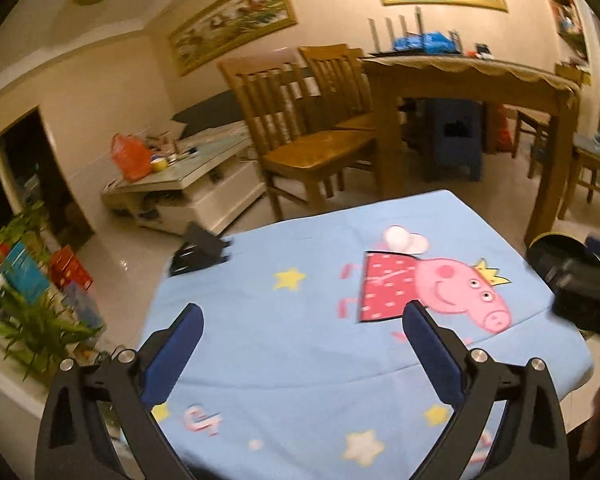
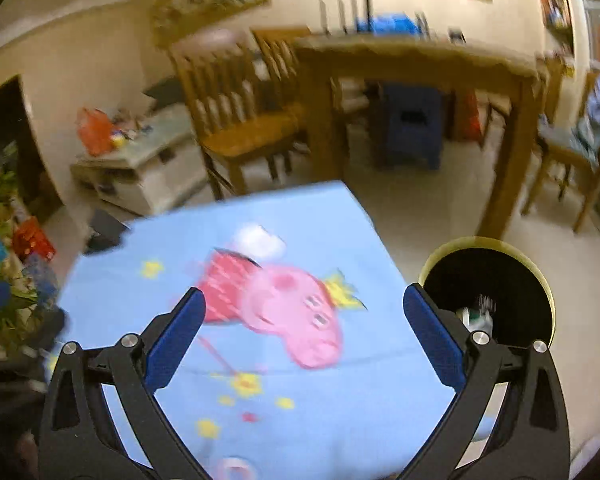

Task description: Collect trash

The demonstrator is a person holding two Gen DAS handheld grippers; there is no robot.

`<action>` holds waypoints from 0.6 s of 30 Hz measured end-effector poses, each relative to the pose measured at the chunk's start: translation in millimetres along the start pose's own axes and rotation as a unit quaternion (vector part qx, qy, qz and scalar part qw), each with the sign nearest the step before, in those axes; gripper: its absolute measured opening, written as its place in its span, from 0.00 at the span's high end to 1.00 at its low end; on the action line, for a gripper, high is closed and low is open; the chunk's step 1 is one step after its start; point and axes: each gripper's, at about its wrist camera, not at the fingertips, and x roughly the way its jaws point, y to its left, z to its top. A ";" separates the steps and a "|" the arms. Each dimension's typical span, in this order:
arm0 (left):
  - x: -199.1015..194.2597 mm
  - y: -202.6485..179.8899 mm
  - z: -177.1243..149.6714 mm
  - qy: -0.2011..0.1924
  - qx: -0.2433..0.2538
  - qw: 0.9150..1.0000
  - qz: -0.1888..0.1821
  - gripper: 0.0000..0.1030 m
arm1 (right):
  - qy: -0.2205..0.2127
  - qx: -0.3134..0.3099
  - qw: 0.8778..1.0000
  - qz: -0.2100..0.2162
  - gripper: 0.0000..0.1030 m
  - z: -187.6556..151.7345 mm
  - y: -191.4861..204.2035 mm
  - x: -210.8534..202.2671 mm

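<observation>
Overhead, blue cartoon tablecloth (image 1: 300, 340), wooden chairs (image 1: 300, 120).

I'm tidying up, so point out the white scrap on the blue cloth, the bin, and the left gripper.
white scrap (image 1: 404, 239), left wrist view, middle of the wad.
bin (image 2: 488, 276), right wrist view, its dark inner wall.
left gripper (image 1: 302, 354), left wrist view, midway between its open fingertips.

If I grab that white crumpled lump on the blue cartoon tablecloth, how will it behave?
The white crumpled lump looks like tissue, so probably very light and squashy. Its rounded shape may scoot or roll if nudged. The blue cartoon tablecloth looks soft, so a low pinch might snag fabric.
</observation>
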 end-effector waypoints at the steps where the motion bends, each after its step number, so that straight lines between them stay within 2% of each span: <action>1: -5.8 11.7 -0.7 0.000 -0.010 1.000 0.003 0.07 | -0.019 -0.011 1.000 0.000 0.05 7.8 16.3 -16.1; 4: -22.8 40.7 -3.6 -0.009 -0.038 0.999 0.012 0.07 | -0.042 -0.027 0.999 0.004 0.05 12.7 44.6 -42.6; 6: -31.1 53.3 -7.3 -0.014 -0.052 0.998 0.016 0.07 | -0.042 -0.034 0.999 0.009 0.05 8.7 54.6 -49.2; 12: -40.5 69.7 -25.6 -0.006 -0.067 0.998 0.002 0.07 | 0.014 -0.058 0.998 0.002 0.05 -27.0 75.3 -32.3; 18: -43.6 75.5 -33.8 0.000 -0.069 0.998 0.000 0.07 | 0.007 -0.061 0.998 0.015 0.05 -37.3 78.1 -40.9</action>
